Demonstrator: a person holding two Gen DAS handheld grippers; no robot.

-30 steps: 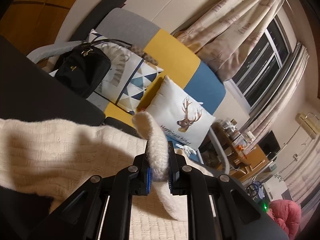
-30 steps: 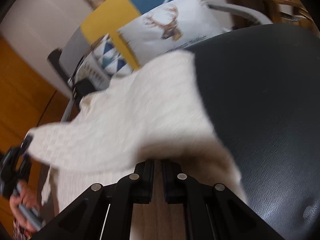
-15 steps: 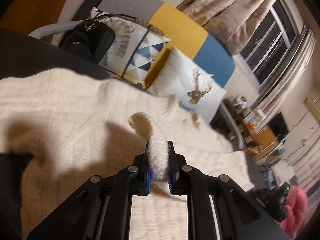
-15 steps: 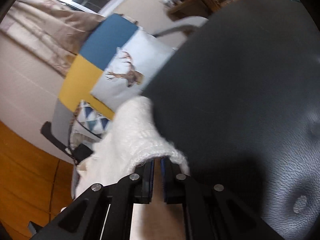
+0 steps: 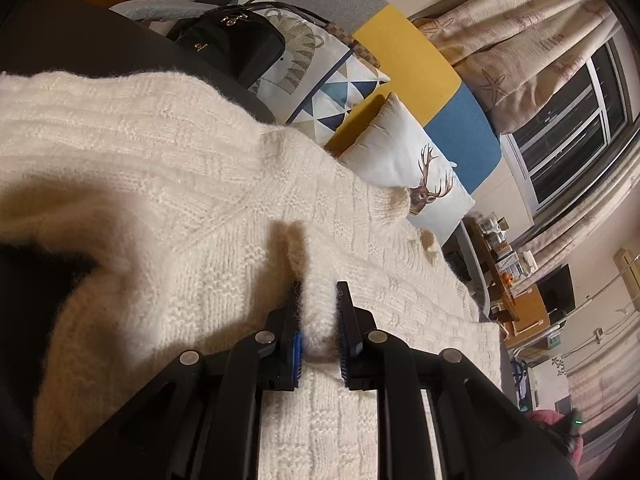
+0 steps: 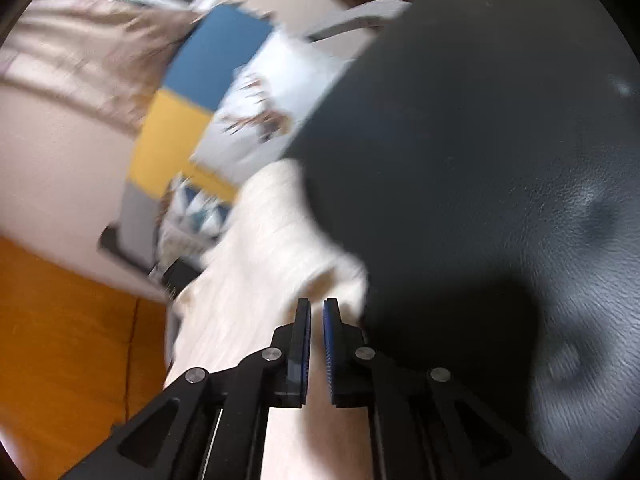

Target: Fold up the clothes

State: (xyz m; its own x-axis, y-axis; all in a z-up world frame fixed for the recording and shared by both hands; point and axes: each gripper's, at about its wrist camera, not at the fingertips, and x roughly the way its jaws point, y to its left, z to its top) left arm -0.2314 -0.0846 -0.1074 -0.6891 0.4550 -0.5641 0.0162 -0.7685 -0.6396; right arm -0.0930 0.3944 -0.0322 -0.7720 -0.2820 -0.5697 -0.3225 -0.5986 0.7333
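Gripping a pinched ridge of the cream sweater, the left gripper points slightly downward, its jaws narrowly parted with knit fabric packed between the pads; they have just eased open a little. The sweater lies spread over a black surface, reaching from 9 o'clock to 3 o'clock in the left view. Bare black surface shows at 9 and 11 o'clock. The right gripper, nearly closed, points at the sweater's edge at 12 o'clock; the blur hides whether it pinches cloth. Black surface lies open from 12 to 4 o'clock. Sofa cushion beyond at 1 o'clock.
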